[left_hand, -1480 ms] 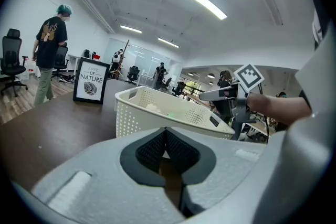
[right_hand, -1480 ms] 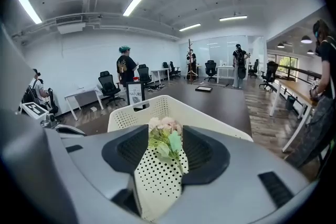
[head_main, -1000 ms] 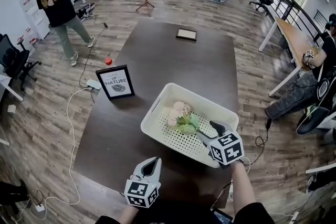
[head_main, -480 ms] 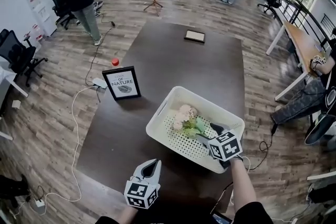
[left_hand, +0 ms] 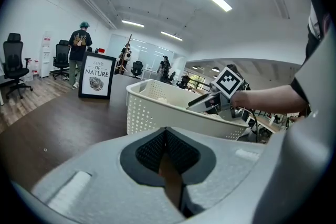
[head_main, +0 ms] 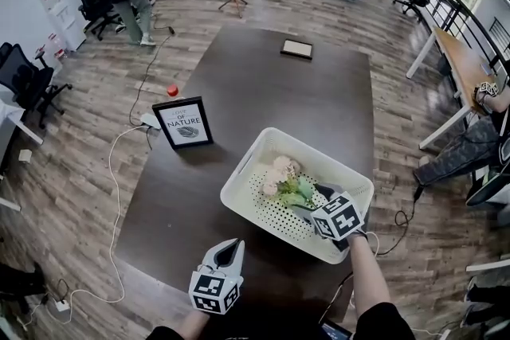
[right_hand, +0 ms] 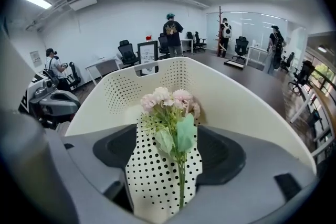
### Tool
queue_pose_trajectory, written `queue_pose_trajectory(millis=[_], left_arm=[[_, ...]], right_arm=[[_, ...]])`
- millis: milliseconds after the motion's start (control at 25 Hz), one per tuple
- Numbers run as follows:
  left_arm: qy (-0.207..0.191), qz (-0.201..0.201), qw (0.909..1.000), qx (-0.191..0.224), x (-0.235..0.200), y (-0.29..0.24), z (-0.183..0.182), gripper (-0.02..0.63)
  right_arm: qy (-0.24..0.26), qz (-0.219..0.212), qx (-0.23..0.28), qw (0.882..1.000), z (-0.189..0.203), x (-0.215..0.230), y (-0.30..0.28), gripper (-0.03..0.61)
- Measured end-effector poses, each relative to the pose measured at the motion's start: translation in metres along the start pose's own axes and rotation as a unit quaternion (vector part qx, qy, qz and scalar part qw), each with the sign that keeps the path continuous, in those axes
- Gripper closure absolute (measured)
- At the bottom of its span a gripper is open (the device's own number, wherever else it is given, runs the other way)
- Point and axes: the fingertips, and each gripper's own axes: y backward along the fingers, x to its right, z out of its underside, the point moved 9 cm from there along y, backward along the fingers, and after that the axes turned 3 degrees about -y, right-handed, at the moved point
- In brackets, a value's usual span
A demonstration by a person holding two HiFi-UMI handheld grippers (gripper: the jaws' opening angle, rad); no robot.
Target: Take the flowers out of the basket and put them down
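A small bunch of pale pink flowers [head_main: 280,171] with green leaves lies inside the white perforated basket [head_main: 239,175] on the dark table. My right gripper [head_main: 307,201] reaches down into the basket from the near right. In the right gripper view the flowers [right_hand: 169,102] point away from me, and their thin stem [right_hand: 181,181] lies between the jaws. The right gripper [right_hand: 168,176] has just been opening and stands open, its pads clear of the stem. My left gripper [head_main: 233,244] hovers shut and empty over the table's near edge, short of the basket [left_hand: 157,110].
A framed "NATURE" sign [head_main: 184,123] stands on the table left of the basket. A small dark frame [head_main: 296,49] lies at the table's far end. Cables and a red object [head_main: 171,90] lie on the floor at left. People and office chairs are farther off.
My right gripper has sunk lower into the basket, close over the flower stem, with its jaws wider apart. The left gripper has stayed put. The person in the background walked away.
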Motion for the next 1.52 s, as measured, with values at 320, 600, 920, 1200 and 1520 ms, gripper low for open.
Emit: queue_pose_trajectory(millis=[320, 600, 920, 1200, 1520], left_arm=[[0.006, 0.001, 1.0000, -0.005, -0.008, -0.007, 0.000, 0.604], [0.014, 0.002, 0.9999, -0.007, -0.013, -0.012, 0.003, 0.604], [0.017, -0.002, 0.9997, -0.017, -0.020, -0.017, 0.007, 0.604], [0.019, -0.003, 0.9995, -0.027, -0.021, -0.021, 0.011, 0.604], [0.017, 0.001, 0.9992, -0.036, -0.023, -0.025, 0.013, 0.604]], right_arm=[[0.025, -0.017, -0.033, 0.999, -0.001, 0.004, -0.026, 0.209], [0.045, -0.005, -0.068, 0.997, 0.010, 0.007, -0.046, 0.209], [0.053, 0.013, -0.099, 0.994, 0.014, 0.018, -0.062, 0.243], [0.061, 0.019, -0.120, 0.991, 0.018, 0.019, -0.072, 0.264], [0.068, 0.025, -0.137, 0.988, 0.021, 0.017, -0.079, 0.314]])
